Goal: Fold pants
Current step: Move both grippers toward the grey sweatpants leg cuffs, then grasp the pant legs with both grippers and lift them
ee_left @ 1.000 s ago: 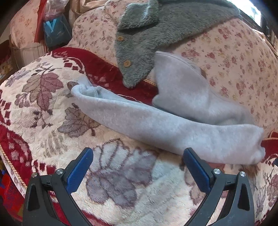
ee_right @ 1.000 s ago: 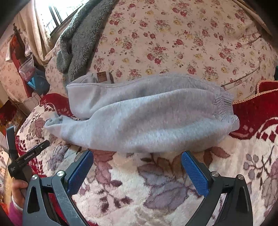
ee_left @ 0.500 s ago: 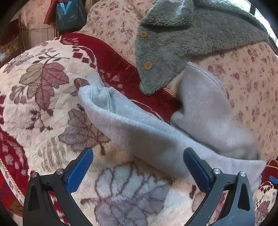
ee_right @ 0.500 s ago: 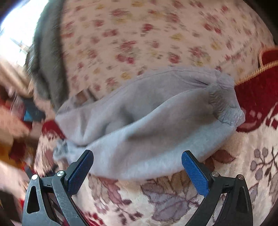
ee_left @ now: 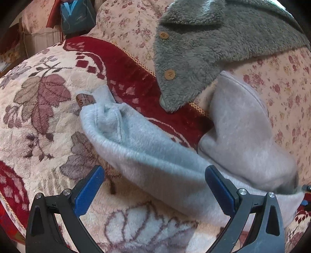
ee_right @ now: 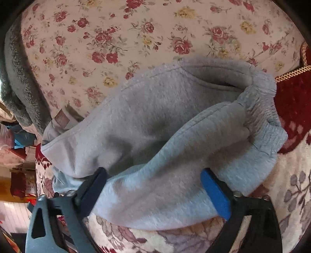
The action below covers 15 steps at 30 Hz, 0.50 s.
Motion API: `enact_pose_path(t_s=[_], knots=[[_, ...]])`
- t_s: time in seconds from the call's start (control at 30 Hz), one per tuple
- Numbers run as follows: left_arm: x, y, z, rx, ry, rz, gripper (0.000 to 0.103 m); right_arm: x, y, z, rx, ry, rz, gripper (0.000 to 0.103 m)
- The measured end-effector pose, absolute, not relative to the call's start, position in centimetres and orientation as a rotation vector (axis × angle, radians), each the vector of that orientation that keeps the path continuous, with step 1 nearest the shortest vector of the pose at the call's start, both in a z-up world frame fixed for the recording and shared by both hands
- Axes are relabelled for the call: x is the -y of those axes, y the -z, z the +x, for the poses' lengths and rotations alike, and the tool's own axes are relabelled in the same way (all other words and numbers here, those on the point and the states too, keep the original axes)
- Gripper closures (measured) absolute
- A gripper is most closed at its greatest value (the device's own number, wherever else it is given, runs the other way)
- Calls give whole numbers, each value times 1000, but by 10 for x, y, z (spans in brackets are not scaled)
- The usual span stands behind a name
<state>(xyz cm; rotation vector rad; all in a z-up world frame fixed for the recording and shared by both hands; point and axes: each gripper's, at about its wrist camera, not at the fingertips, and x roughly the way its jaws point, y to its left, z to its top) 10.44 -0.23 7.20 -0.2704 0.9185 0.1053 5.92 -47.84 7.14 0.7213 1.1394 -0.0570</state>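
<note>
Grey fleece pants (ee_left: 167, 163) lie folded along their length on a leaf-patterned cream and red blanket (ee_left: 38, 120), with the upper half leaning against the floral sofa back. The leg cuffs with a brown label (ee_left: 85, 99) lie at the left. My left gripper (ee_left: 154, 186) is open, its fingers straddling the lower leg edge. In the right wrist view the pants (ee_right: 155, 136) fill the middle, with the elastic waistband (ee_right: 262, 116) at the right. My right gripper (ee_right: 153, 186) is open, its blue pads either side of the pants' near edge.
A grey fuzzy jacket (ee_left: 204, 44) with wooden buttons drapes over the floral sofa back (ee_right: 136, 35), its tip touching the red blanket border beside the pants. A blue bag (ee_left: 75, 15) and other clutter sit beyond the sofa's left end.
Both grippers have moved forward to the pants; the near edge now lies between each pair of open fingers. The right gripper has tilted and swung toward the waistband end.
</note>
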Motion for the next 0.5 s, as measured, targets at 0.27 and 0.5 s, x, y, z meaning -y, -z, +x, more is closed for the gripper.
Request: enact_pose_path(t_s=[0.27,0.5], knots=[[8,-60,130,-944,-133,-274,0,474,-77,48,-1077,-4,611,70],[4,-42,118,-984,-97,-288,48,469,-92,2,-974,-76,524,81]])
